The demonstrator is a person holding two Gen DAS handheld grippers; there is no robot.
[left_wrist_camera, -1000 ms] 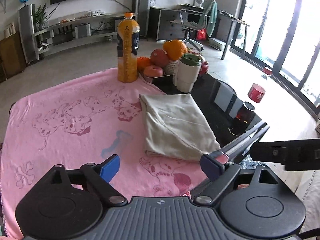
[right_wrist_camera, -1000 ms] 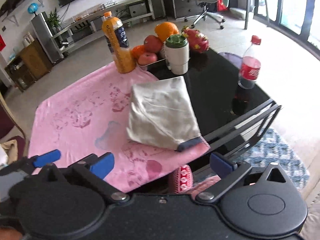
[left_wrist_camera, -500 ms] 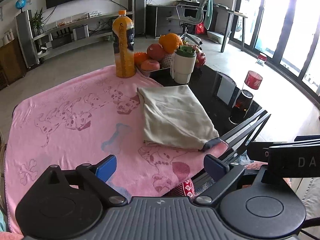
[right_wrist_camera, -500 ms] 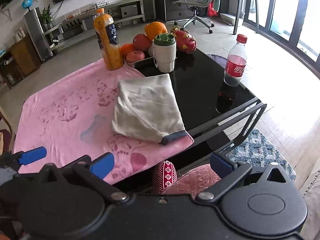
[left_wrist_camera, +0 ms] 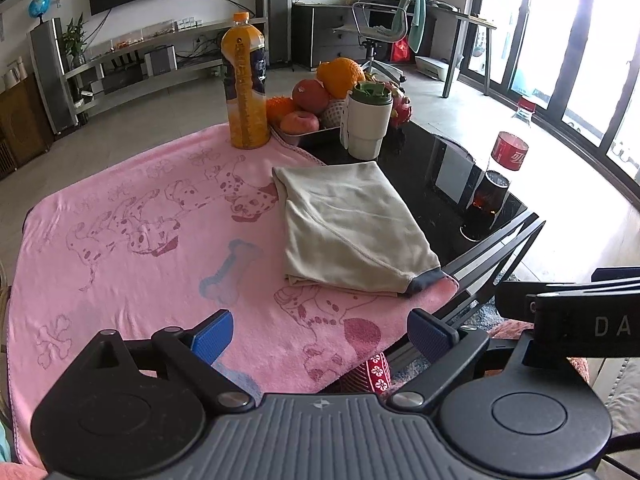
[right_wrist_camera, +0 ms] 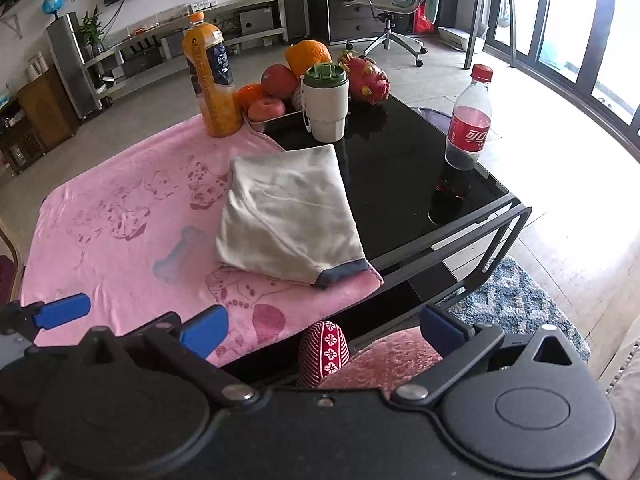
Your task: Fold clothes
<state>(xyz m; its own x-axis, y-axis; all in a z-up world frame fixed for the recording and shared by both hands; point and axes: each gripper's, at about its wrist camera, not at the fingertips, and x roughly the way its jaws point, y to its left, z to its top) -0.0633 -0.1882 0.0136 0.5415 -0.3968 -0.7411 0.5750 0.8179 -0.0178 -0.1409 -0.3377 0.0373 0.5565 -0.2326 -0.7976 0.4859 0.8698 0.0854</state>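
The folded garment (left_wrist_camera: 352, 228) lies on the pink blanket (left_wrist_camera: 132, 240) that covers the near part of the table (right_wrist_camera: 400, 184), at the blanket's right side where the bare black glass begins; the blanket likely serves as a soft, clean surface for folding, which would explain why the bottles and fruit stand pushed to the far edge. The garment is a flat, roughly rectangular packet of pale cloth, and its long axis runs from the near table edge away toward the white cup (left_wrist_camera: 366, 124). A dark band, possibly a hem or cuff, shows at its near right corner, close to the blanket's edge; the far end stops just short of the cup. An orange juice bottle (left_wrist_camera: 245, 84) and a tray of fruit (left_wrist_camera: 316, 100) stand beyond it, and a cola bottle (right_wrist_camera: 468, 120) stands well apart on the glass. The left hand-held gripper (left_wrist_camera: 320, 334) and the right hand-held gripper (right_wrist_camera: 324, 326) both hang above the near table edge with their blue pads spread wide and nothing between them, clear of the cloth. Judging by the tidy packet and the empty grippers, the fold looks finished or nearly so.
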